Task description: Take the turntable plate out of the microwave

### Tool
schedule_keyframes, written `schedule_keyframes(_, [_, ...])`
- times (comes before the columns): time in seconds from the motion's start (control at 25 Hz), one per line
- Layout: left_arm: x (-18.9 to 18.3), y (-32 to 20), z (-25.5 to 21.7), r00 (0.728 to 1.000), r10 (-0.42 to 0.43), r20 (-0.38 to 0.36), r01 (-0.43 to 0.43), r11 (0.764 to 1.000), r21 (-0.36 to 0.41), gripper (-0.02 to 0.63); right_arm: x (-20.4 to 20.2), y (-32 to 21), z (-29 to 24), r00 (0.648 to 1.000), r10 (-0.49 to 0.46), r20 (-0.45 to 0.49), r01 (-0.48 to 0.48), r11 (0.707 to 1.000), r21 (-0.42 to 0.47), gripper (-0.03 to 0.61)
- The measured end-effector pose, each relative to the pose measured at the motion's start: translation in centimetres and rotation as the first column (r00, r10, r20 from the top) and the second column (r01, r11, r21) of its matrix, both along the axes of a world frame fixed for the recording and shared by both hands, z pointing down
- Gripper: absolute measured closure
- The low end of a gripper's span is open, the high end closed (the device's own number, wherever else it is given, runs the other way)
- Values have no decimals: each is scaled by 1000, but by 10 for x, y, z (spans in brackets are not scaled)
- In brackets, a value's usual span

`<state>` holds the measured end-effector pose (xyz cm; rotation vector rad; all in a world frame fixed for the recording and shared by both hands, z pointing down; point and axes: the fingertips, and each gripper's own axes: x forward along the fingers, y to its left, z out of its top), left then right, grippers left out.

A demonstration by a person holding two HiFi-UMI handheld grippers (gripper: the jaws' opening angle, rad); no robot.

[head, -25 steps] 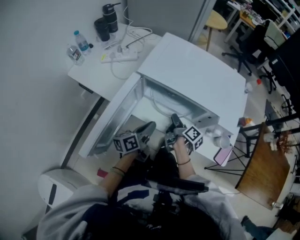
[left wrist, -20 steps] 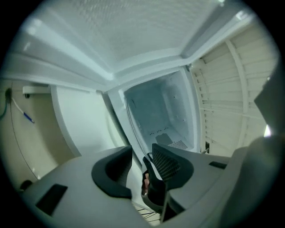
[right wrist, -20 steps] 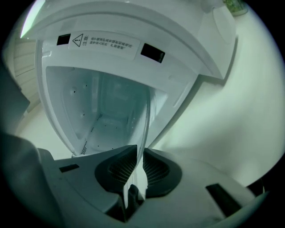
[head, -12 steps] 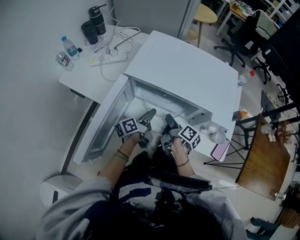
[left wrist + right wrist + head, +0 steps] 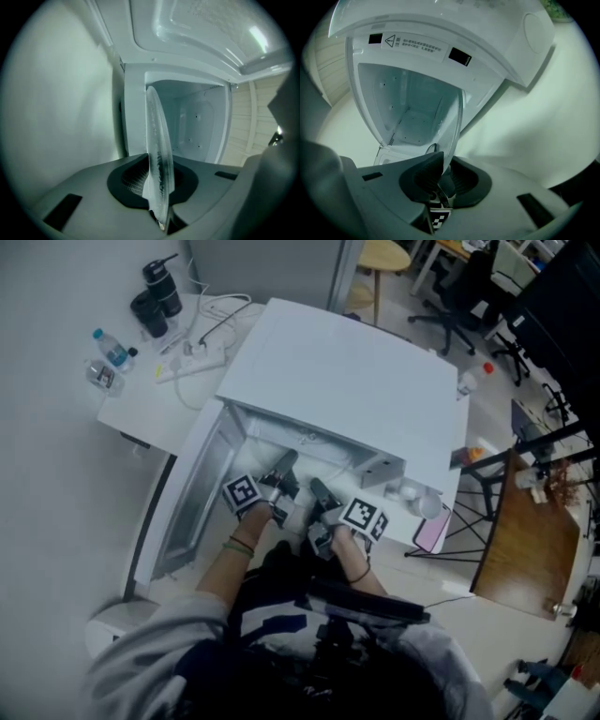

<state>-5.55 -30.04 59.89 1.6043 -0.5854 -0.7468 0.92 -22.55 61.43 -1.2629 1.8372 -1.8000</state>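
The turntable plate (image 5: 157,164), a clear glass disc with a frosted rim, shows edge-on at the mouth of the open cavity of the boxy white microwave (image 5: 347,371), which sits at the worktop's (image 5: 150,404) right end, door swung wide.

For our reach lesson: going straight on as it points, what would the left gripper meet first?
Probably the microwave's back wall; the left gripper is closing its jaws on the turntable plate.
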Motion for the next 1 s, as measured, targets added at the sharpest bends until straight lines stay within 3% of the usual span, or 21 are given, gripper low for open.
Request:
schedule_keyframes(0.2, [3, 6, 3, 1000, 7, 3, -7, 1000, -15, 598, 3, 3, -3, 992, -105, -71, 108, 993, 49, 505])
schedule_keyframes(0.36, [2, 14, -6, 1000, 9, -23, -9, 1000, -10, 597, -4, 13, -11, 942, -260, -214, 292, 947, 132, 460])
schedule_keyframes(0.48, [-5, 21, -13, 999, 17, -34, -17, 1000, -5, 595, -7, 17, -13, 920, -300, -254, 346, 924, 162, 437])
schedule_keyframes(0.6, [-11, 26, -13, 999, 32, -27, -33, 999, -10, 595, 0, 14, -12, 925, -300, -232, 342, 924, 169, 426])
schedule_keyframes(0.76, [-13, 34, -16, 997, 56, -44, -57, 998, -16, 595, 19, -1, -10, 959, -225, -175, 253, 954, 162, 417])
schedule_keyframes(1.0, [-17, 56, -13, 994, 89, -70, -94, 994, -59, 594, 18, -16, -10, 968, -200, -154, 225, 959, 172, 417])
